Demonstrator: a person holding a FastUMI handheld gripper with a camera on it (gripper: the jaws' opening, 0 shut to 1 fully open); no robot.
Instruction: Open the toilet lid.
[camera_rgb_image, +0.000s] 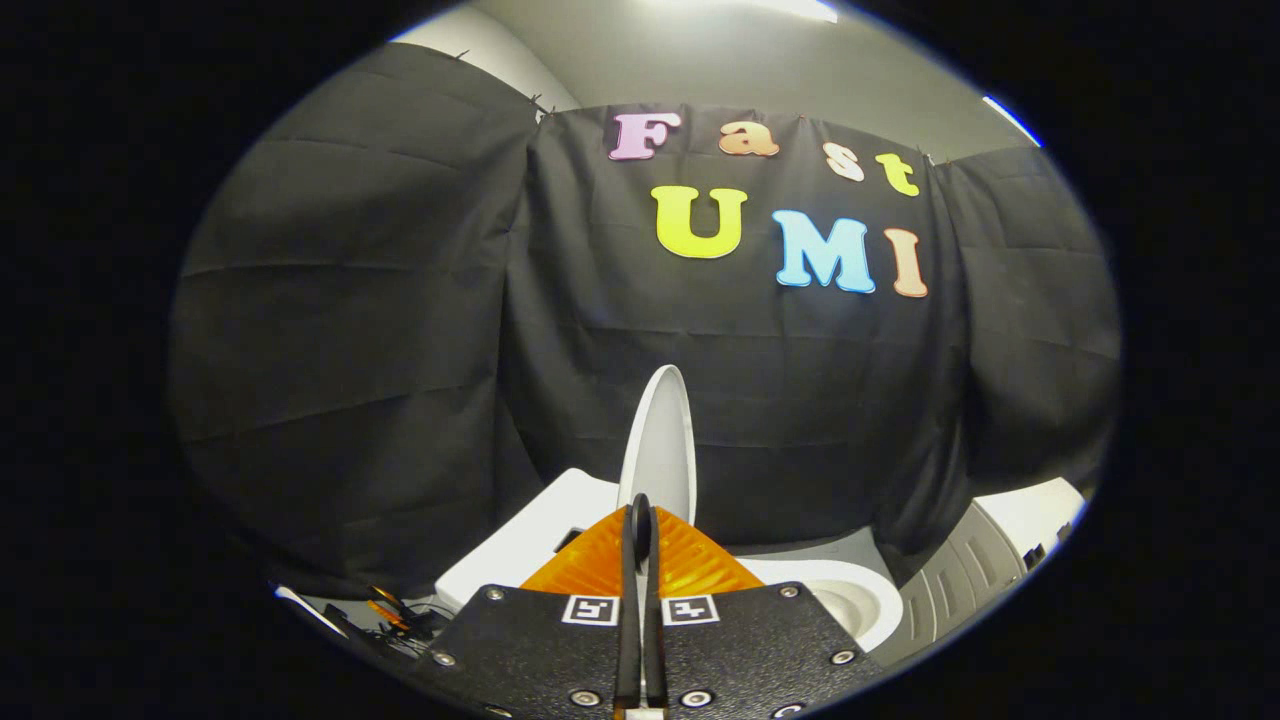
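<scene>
Your tool (641, 512) had its fingers pressed together on nothing, the toilet lid (662, 440) upright just beyond them above the bowl (850, 600); likely light, stiff, slippery plastic, best nudged at its rim.

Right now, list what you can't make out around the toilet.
- Lid lower edge and hinge: gripper view, hidden behind the fingers.
- Grip: the gripper has its fingers together at the lid's edge; whether both press it is unclear.
- Bowl inside: mostly covered by the gripper body.
- Tank: partly covered.
</scene>
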